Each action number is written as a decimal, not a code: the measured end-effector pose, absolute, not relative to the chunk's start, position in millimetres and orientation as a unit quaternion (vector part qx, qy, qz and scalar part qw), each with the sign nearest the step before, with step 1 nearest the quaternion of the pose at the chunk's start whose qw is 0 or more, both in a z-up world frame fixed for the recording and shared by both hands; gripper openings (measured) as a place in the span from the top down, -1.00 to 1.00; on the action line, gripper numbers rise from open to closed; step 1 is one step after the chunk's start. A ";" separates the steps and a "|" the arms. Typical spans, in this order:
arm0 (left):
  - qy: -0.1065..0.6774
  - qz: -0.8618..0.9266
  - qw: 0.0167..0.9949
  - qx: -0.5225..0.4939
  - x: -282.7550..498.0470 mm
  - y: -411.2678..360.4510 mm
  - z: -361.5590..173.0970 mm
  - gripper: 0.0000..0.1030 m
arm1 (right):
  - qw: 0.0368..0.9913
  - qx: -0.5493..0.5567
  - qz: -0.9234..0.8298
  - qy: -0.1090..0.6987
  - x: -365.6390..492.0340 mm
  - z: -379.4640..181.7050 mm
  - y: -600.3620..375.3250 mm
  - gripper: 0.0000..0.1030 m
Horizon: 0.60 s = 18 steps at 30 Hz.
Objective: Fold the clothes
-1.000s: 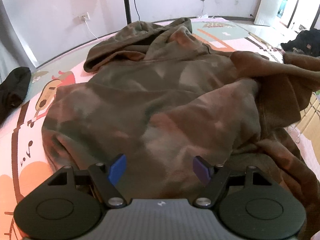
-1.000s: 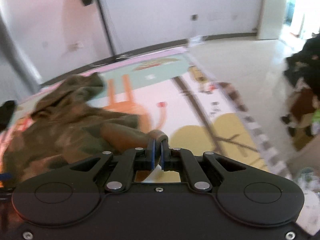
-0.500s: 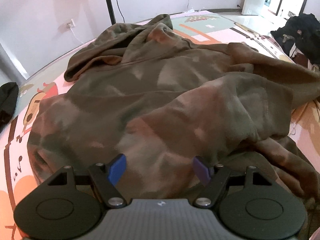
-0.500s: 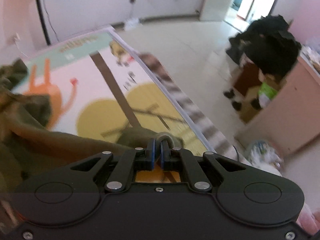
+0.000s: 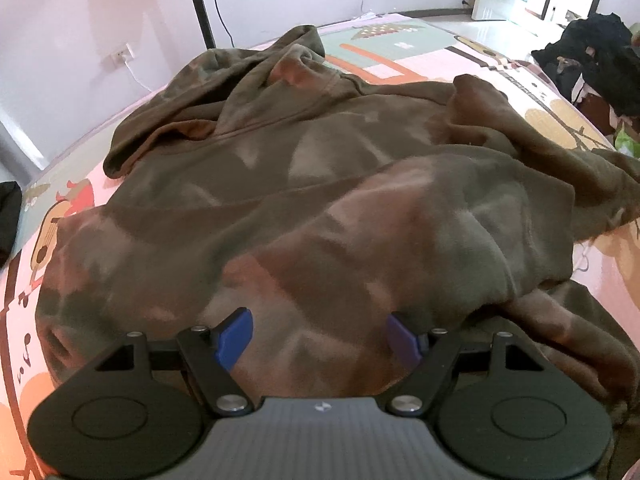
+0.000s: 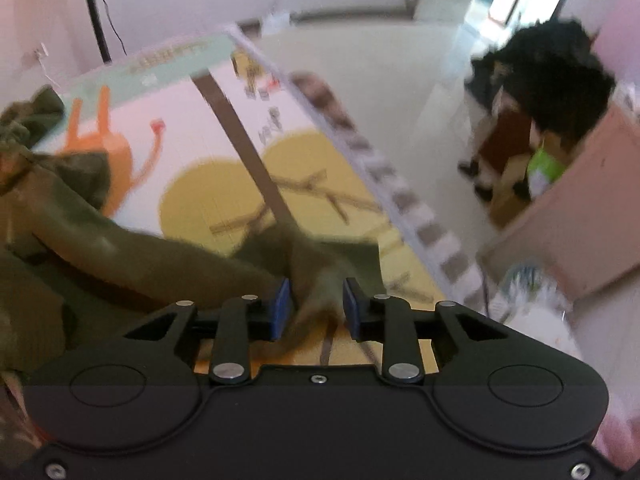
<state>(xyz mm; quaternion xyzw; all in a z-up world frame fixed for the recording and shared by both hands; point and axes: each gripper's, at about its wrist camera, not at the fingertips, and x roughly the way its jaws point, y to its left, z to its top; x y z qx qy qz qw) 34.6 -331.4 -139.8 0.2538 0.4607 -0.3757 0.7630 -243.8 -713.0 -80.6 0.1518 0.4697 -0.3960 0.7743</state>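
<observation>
A camouflage hoodie (image 5: 304, 184) lies spread on a cartoon-print mat (image 5: 400, 56), hood at the far end. My left gripper (image 5: 318, 338) is open just above the hoodie's near hem, blue pads wide apart and holding nothing. In the right wrist view the hoodie's sleeve (image 6: 168, 264) stretches from the left across the mat (image 6: 224, 192). My right gripper (image 6: 317, 308) is open, with the sleeve cuff (image 6: 320, 280) lying loose between its blue pads.
A black garment pile (image 5: 592, 68) sits beyond the mat's right edge and also shows in the right wrist view (image 6: 552, 76), on a beige box (image 6: 580, 216). A dark item (image 5: 8, 216) lies at the left edge. A black stand pole (image 5: 198, 4) rises by the wall.
My right gripper has opened and let go of the sleeve cuff, after swinging right to the mat's edge. The sleeve now lies stretched out. My left gripper stayed open and drifted slightly.
</observation>
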 end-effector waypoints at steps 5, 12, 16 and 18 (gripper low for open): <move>0.464 -0.387 0.764 0.225 38.8 -338.3 -136.6 -0.47 | 0.825 0.135 -0.341 0.430 -212.9 -48.6 -698.6 0.23; 0.449 -0.433 0.757 0.196 26.9 -358.7 -124.9 -0.53 | 0.859 0.138 -0.243 0.428 -143.2 -61.4 -676.0 0.23; 0.438 -0.446 0.753 0.206 17.2 -374.1 -122.3 -0.57 | 0.863 0.155 -0.204 0.435 -113.9 -76.1 -667.3 0.23; 0.437 -0.454 0.748 0.206 13.3 -380.4 -122.1 -0.59 | 0.865 0.159 -0.187 0.438 -102.9 -84.2 -665.5 0.23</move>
